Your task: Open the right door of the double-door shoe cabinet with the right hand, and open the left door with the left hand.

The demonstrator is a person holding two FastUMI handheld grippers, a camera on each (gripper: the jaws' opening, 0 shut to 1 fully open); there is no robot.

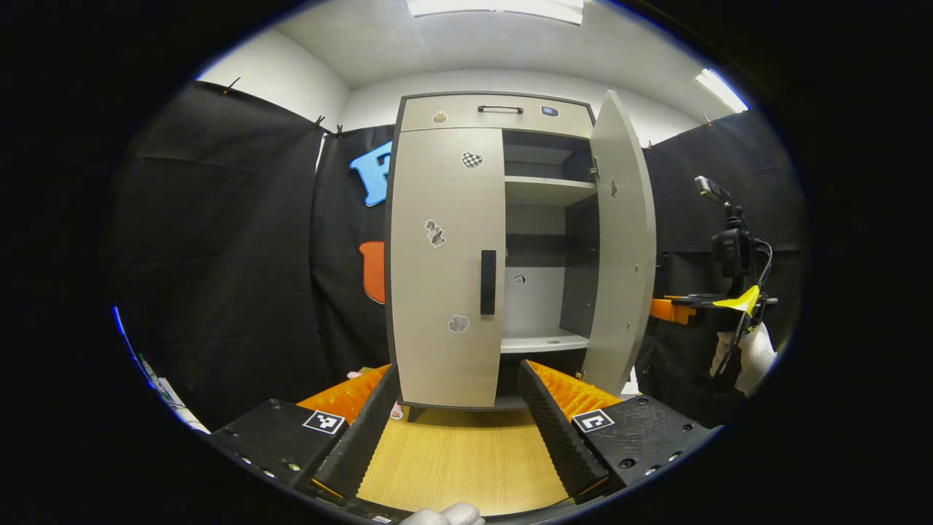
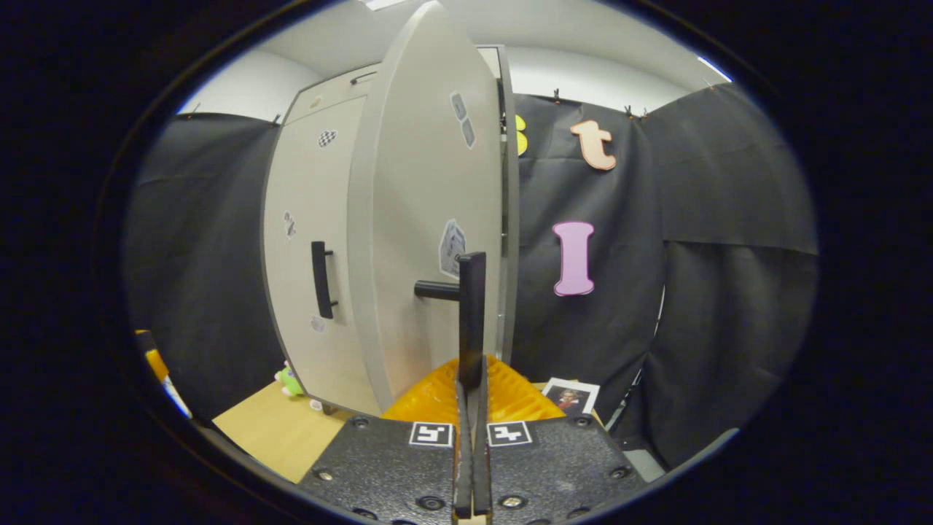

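I have the right tongs [image 2: 470,386] clenched on the right door's handle [image 2: 471,321], the two fingers pinched tight around the black bar. The right door [image 2: 426,219] of the shoe cabinet [image 1: 466,113] stands swung well out, nearly edge-on in the right gripper view; in the left gripper view it hangs open beside the bare shelves [image 1: 548,191]. The left door [image 1: 444,266] is shut flat, its black handle [image 1: 488,282] on the inner edge, straight ahead of my left tongs [image 1: 459,423], which are released, fingers spread wide above the worktop [image 1: 459,459] and well short of the door.

My judgement: the right half is about done, so the step in hand is the left door. I want to bring the left tongs forward level with the handle, fingers either side of the bar, close fully before pulling, then draw back along an arc about the left hinge instead of straight out, so the grip does not slip off.
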